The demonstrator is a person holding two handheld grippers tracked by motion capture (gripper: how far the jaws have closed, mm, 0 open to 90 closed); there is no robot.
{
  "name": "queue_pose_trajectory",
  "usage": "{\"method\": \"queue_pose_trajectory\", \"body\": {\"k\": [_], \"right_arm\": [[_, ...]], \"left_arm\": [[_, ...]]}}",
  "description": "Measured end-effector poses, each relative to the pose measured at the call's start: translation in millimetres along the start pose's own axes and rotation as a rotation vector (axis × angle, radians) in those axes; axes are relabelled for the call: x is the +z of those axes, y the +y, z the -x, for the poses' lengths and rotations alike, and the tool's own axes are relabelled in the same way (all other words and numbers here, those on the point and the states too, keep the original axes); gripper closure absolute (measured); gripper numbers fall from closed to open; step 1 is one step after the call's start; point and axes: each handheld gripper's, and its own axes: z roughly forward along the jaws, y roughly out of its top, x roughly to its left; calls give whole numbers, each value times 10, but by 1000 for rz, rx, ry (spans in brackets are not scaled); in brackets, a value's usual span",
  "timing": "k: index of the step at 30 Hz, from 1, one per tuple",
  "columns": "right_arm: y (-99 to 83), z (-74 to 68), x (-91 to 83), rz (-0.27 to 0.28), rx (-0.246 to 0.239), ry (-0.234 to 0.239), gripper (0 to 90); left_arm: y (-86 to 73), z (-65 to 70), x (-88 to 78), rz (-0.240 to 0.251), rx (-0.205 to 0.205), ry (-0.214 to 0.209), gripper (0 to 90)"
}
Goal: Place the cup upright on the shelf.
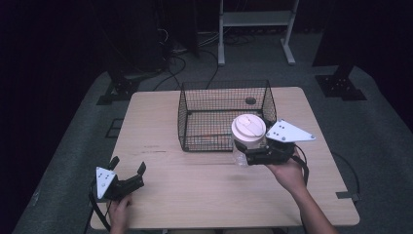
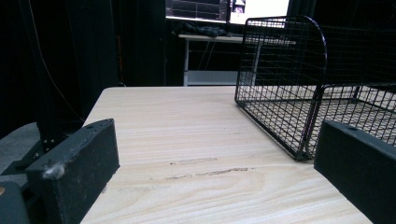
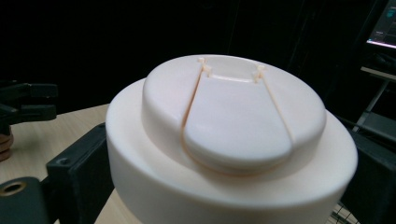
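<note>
A right gripper (image 1: 251, 152) holds a clear jar (image 1: 242, 154) with a cream lid (image 1: 248, 127) at the near right corner of a wire basket (image 1: 225, 115) on a pale wooden surface (image 1: 204, 180).

The jaws are closed on the jar's sides just under the lid, which in the right gripper view shows a raised top with a hinged flap (image 3: 238, 123). The jar sits upright just outside the basket's front wall; whether it rests on the surface or is lifted off it cannot be told. The left gripper (image 1: 127, 171) lies low near the surface's front left corner, well apart from the basket, its jaws spread wide with nothing between them. In the left gripper view bare wood runs ahead to the basket's corner (image 2: 308, 121).
</note>
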Motion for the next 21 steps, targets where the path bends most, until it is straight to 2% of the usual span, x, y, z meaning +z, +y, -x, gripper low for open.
{"method": "queue_pose_trajectory", "body": {"k": [4,10,21], "right_arm": [[107,37,7,-2,-3,8,46],[260,85,29,-14,-26,9,46],[512,198,83,-3,-24,9,46]], "left_arm": [[-1,-14,-5,8,-17,-5,0],[0,2,0,3,-2,1,0],[0,-3,-2,5,-6,-1,0]]}}
